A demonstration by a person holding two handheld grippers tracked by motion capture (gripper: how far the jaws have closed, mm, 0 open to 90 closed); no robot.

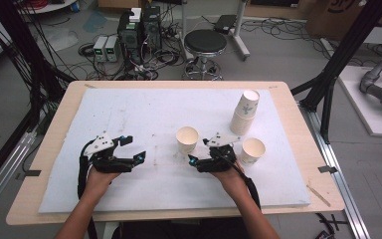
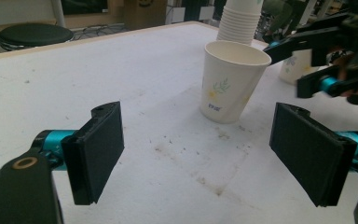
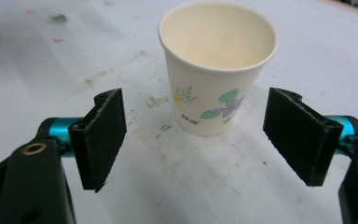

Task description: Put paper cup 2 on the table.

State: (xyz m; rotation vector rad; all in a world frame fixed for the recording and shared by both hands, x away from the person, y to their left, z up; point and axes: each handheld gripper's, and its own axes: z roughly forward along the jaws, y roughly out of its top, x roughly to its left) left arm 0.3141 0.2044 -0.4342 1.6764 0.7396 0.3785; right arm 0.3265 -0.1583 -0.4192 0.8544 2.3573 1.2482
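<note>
The paper cup (image 1: pixel 187 139) stands upright and empty near the middle of the white board (image 1: pixel 129 114) in the high view, cream-coloured, its mouth open to the ceiling. A second cup (image 1: pixel 253 150) stands to its right, and a stack of cups (image 1: pixel 244 112) leans behind that one. The left gripper (image 1: pixel 135 149) rests on the board well to the left of the centre cup, jaws spread and empty. The right gripper (image 1: pixel 214 150) lies between the two single cups, jaws likewise spread, holding nothing. Both forearms come up from the bottom edge, hands wrapped around the gripper bodies.

In the left gripper view, the paper cup (image 2: pixel 231 80) shows a small leaf print and stands ahead of the wide, empty left gripper (image 2: pixel 214 154); the right gripper (image 2: pixel 324 58) is beside it, at upper right.

In the right gripper view, the paper cup (image 3: pixel 216 65), printed with green and purple leaves, stands just beyond the wide-apart right gripper (image 3: pixel 205 140), touching neither pad.
</note>
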